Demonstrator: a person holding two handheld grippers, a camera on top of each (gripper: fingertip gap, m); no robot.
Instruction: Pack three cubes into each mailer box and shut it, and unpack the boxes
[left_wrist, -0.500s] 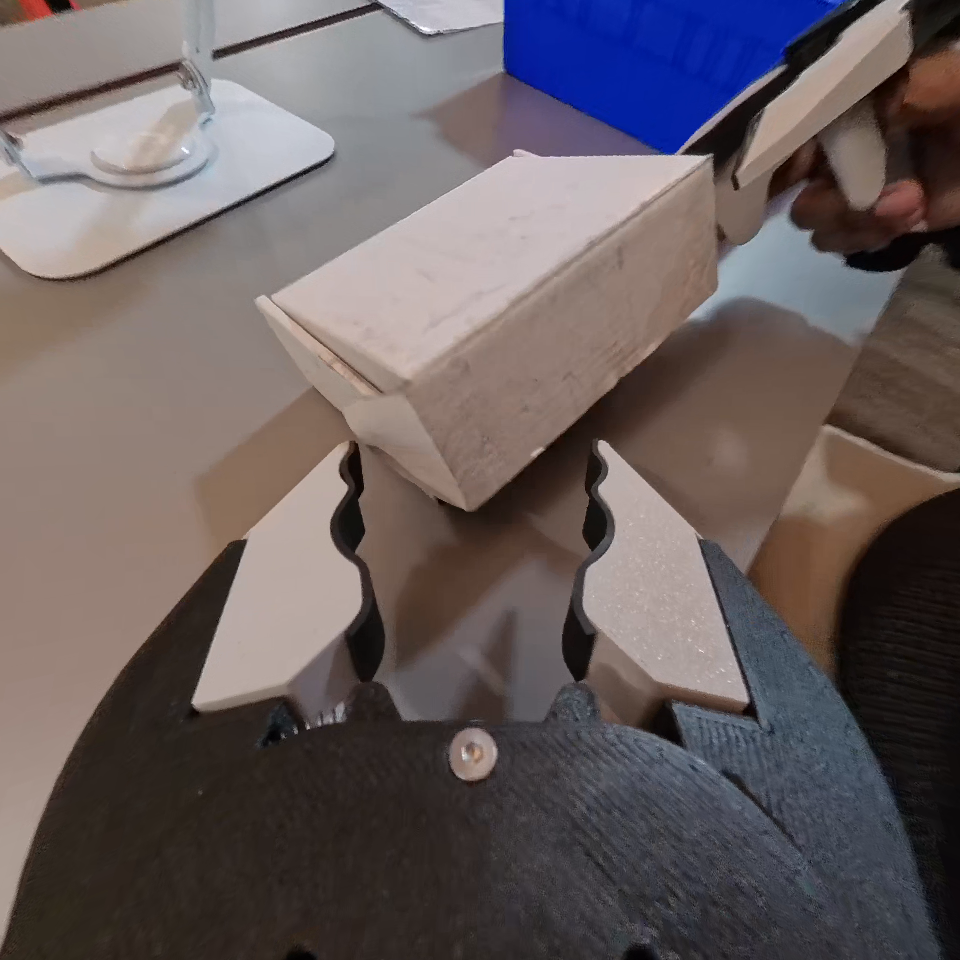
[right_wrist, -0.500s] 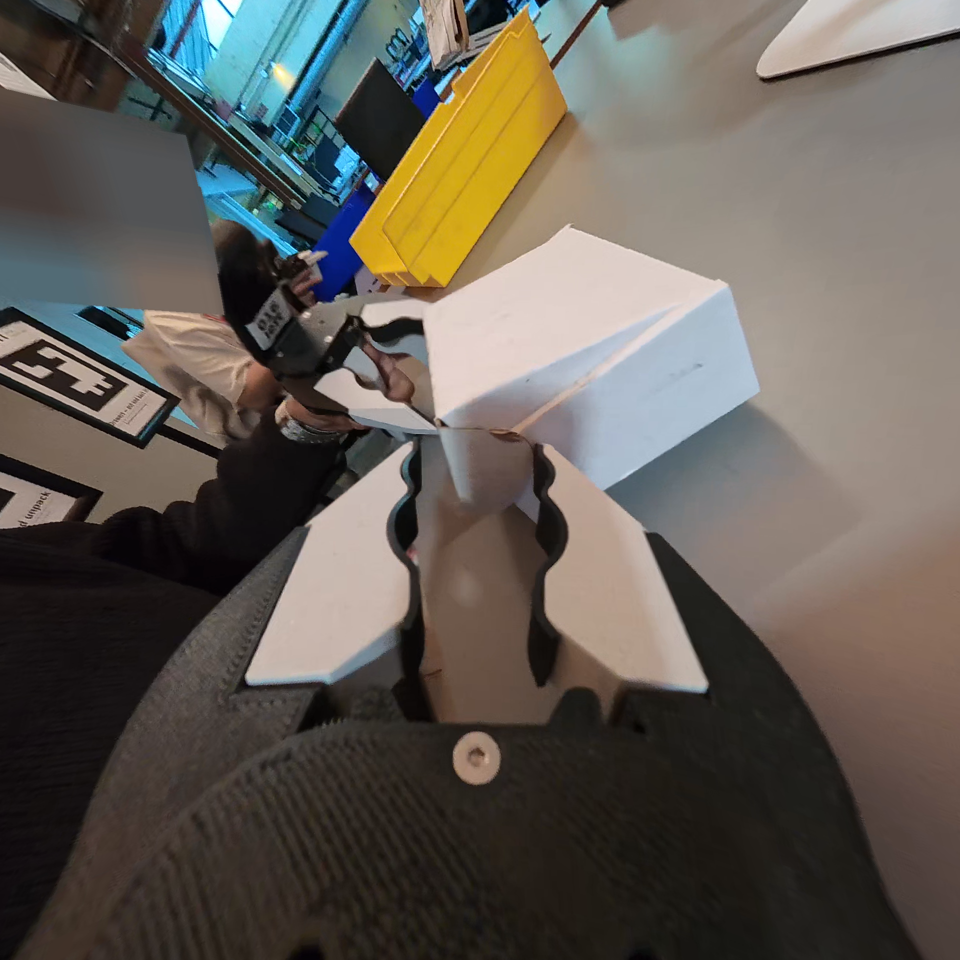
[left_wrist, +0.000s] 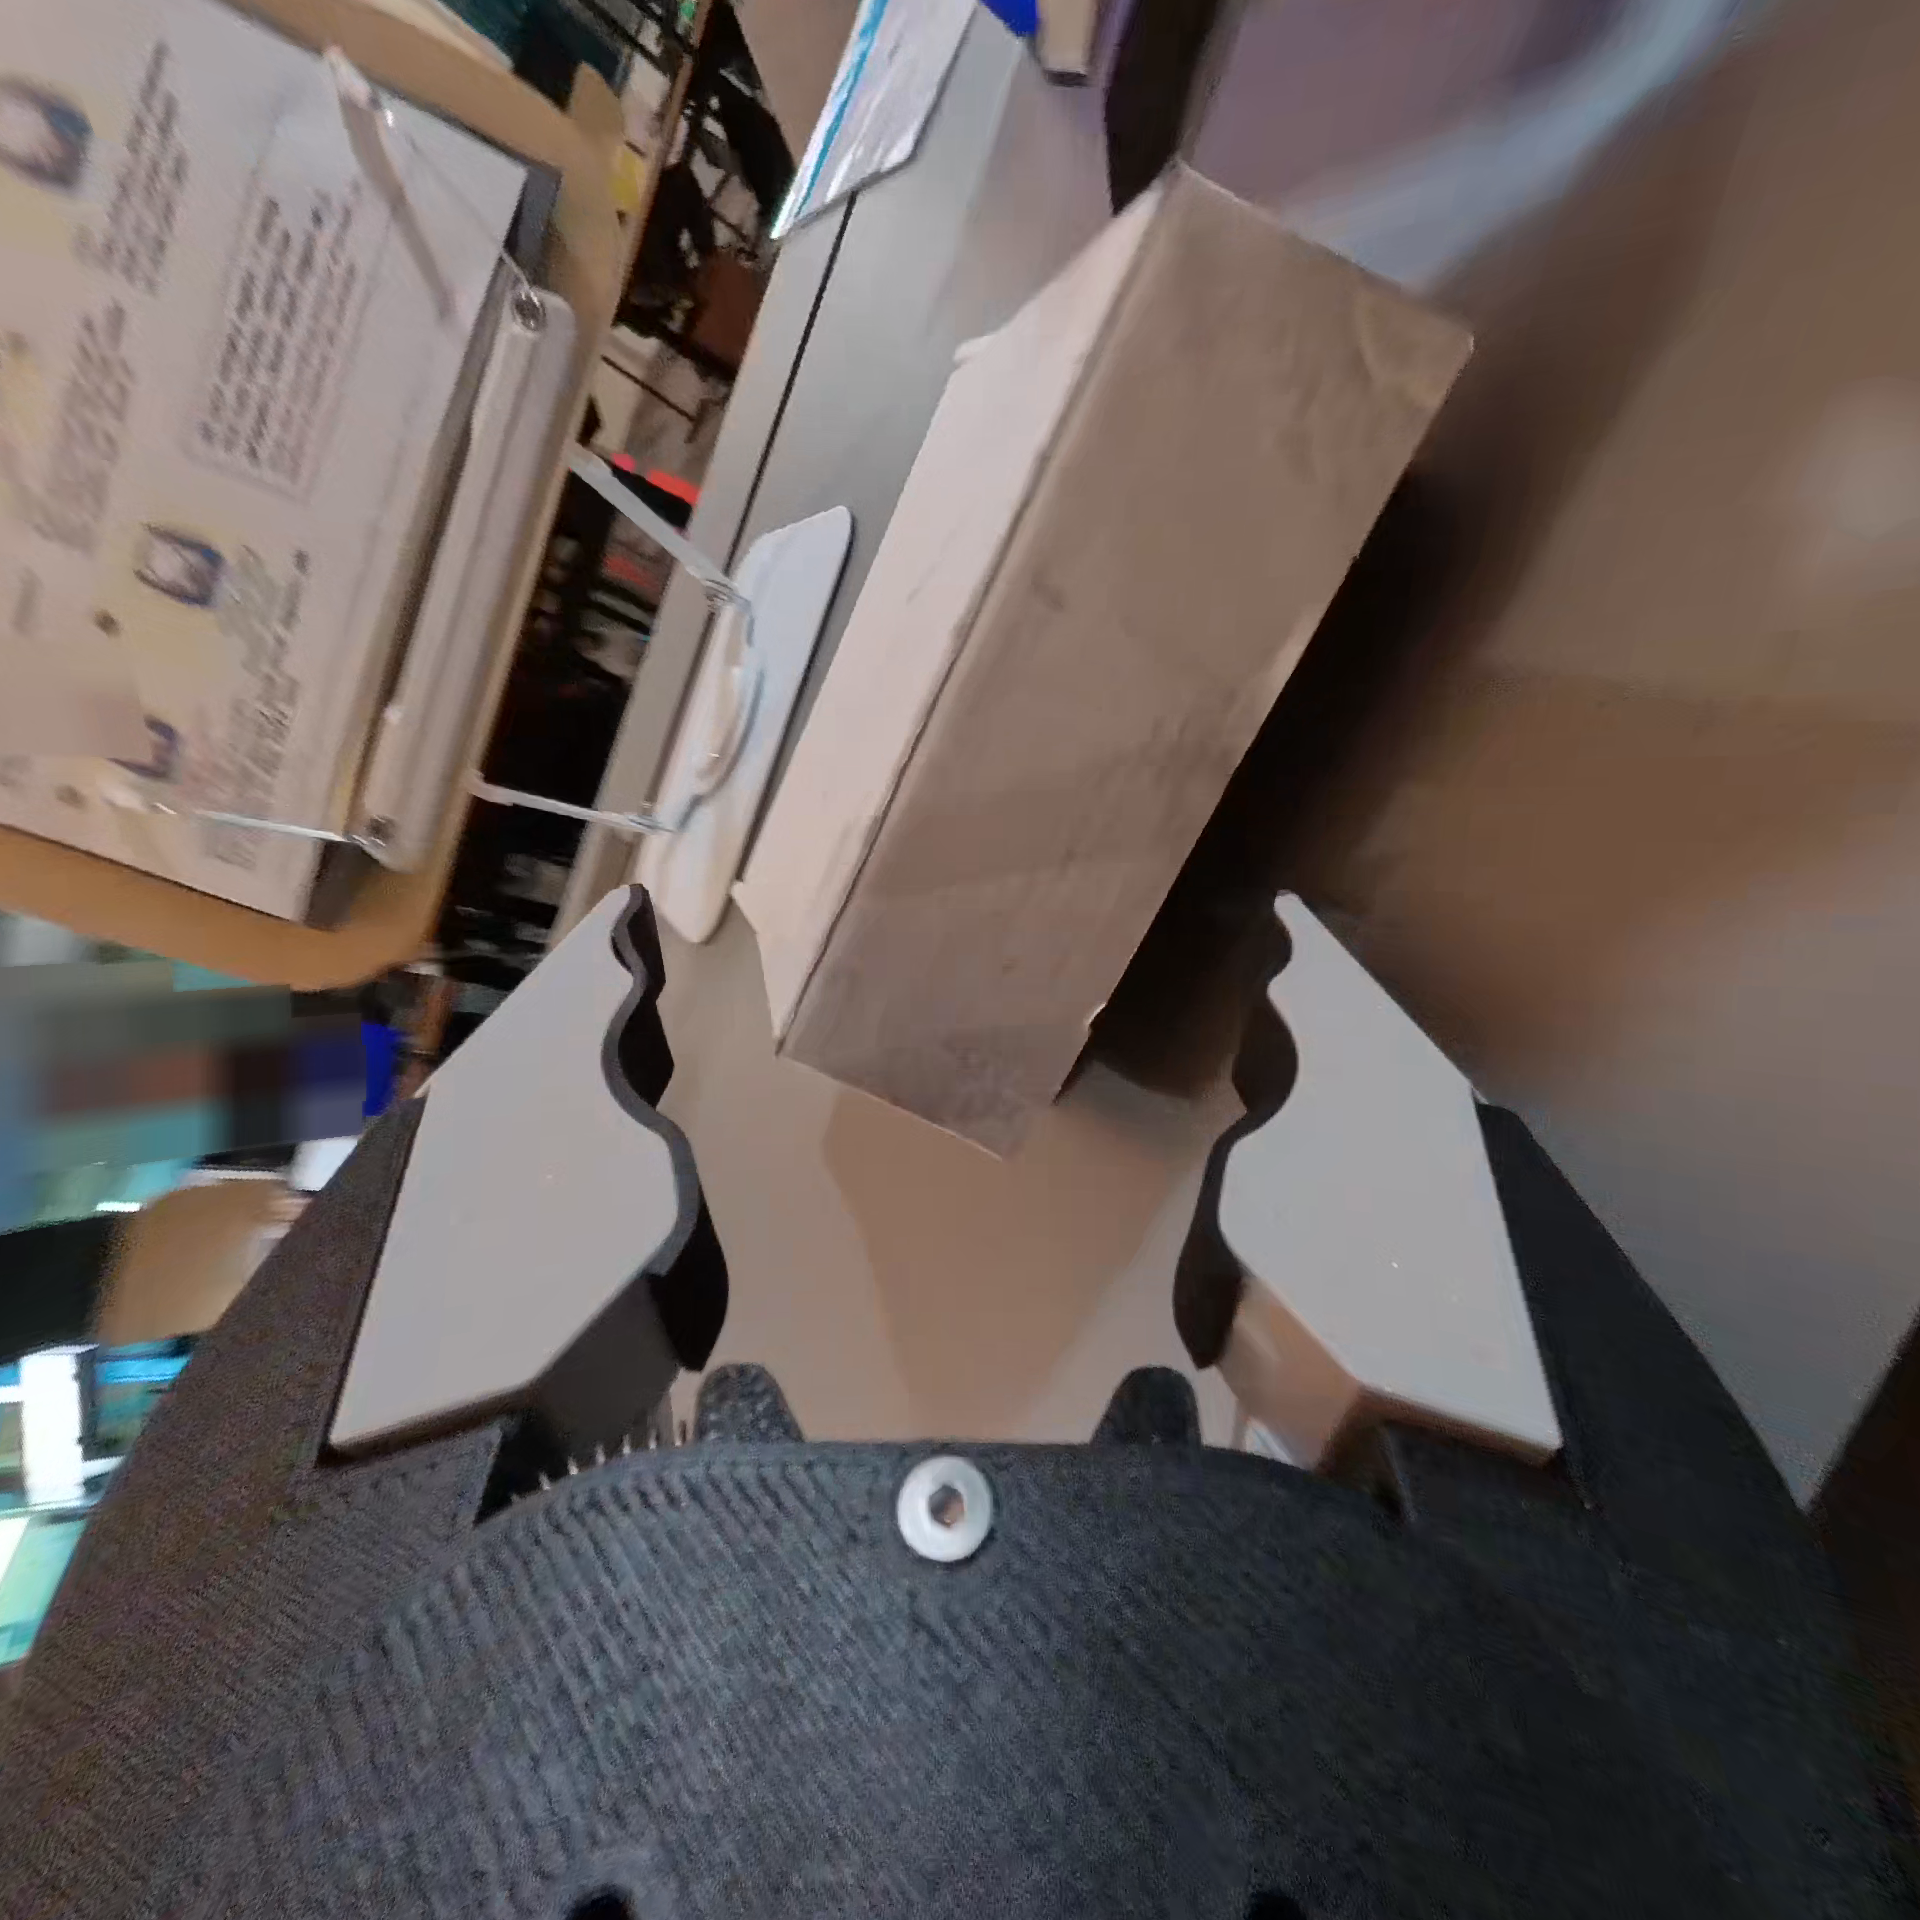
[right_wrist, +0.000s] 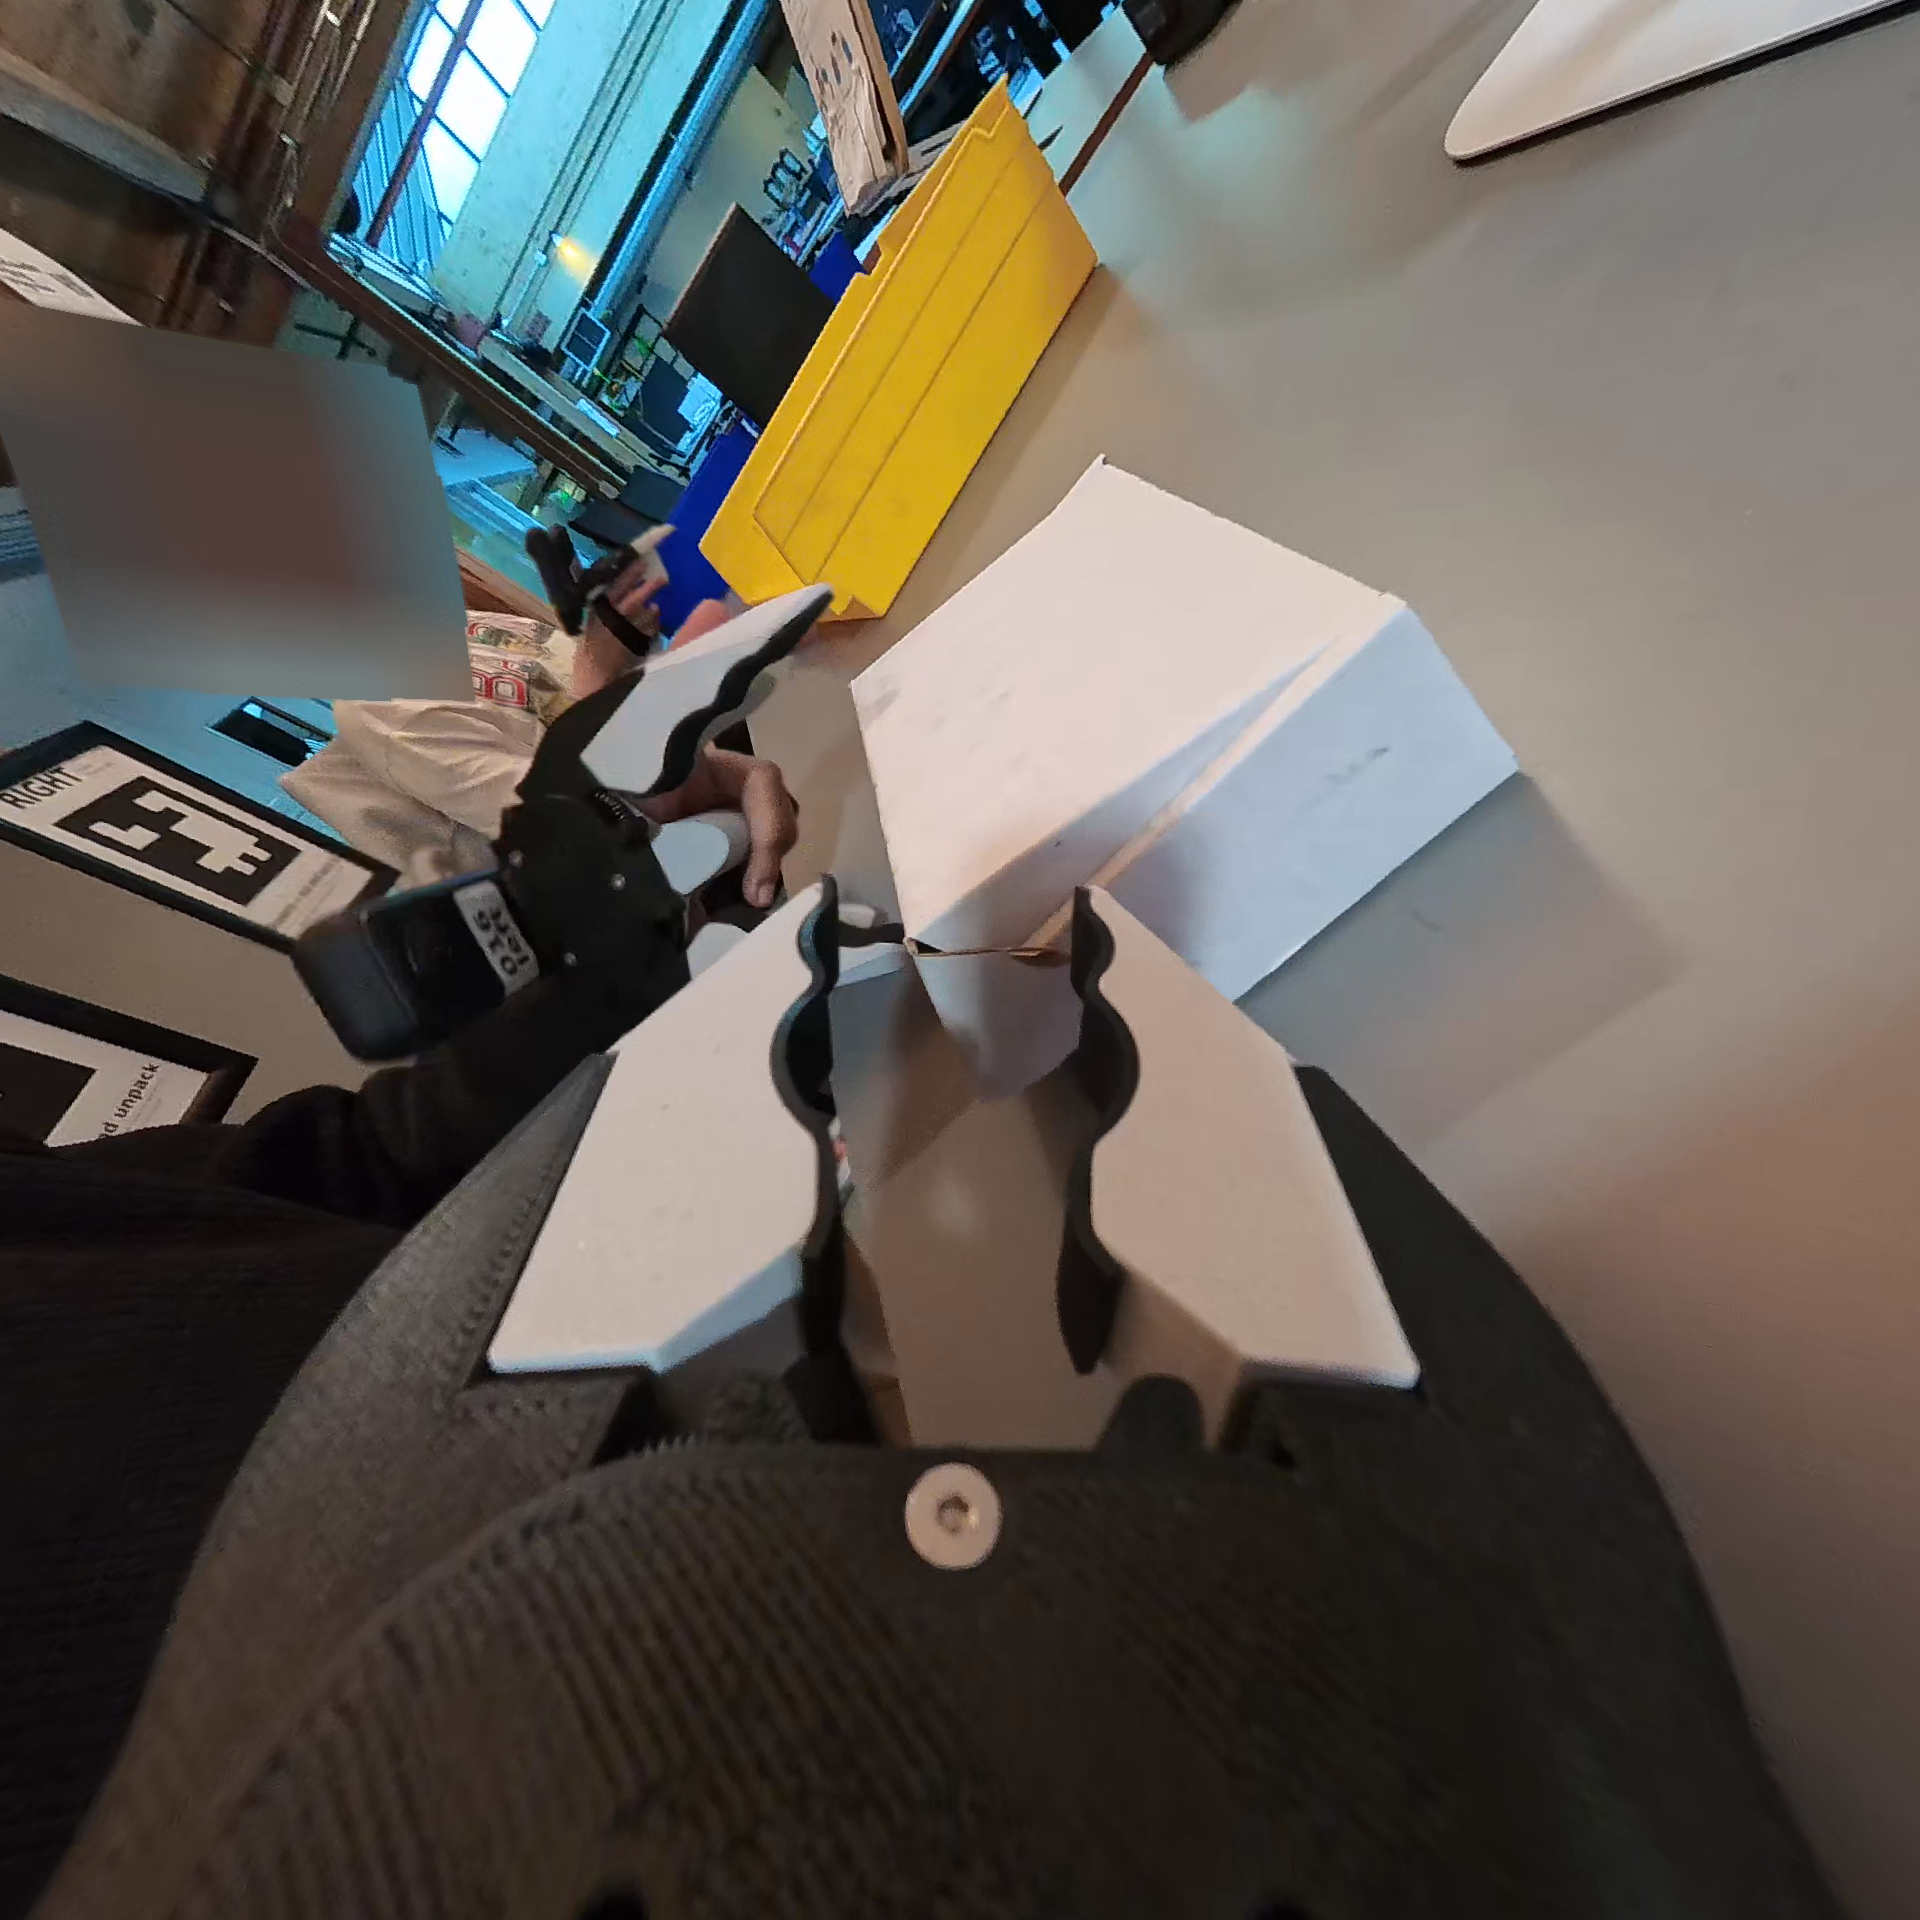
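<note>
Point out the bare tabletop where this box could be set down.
Bare table lies past the white mailer box, between it and the white stand base. It is crowded toward the yellow bin and left gripper.

One mailer box, two tongs, one yellow bin.

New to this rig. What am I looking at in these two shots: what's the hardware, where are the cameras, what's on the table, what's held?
No robot arm here: a person holds a two-finger gripper in each hand, each with a wide-angle camera looking along its fingers. The left wrist view shows the left gripper open, its fingers either side of the near end of a closed white mailer box; contact is unclear. The right wrist view shows the right gripper part open around a corner flap of that box, which sits tilted on the grey table. Whether it grips is unclear. A yellow bin stands behind. The left gripper also shows there, in a hand.
</note>
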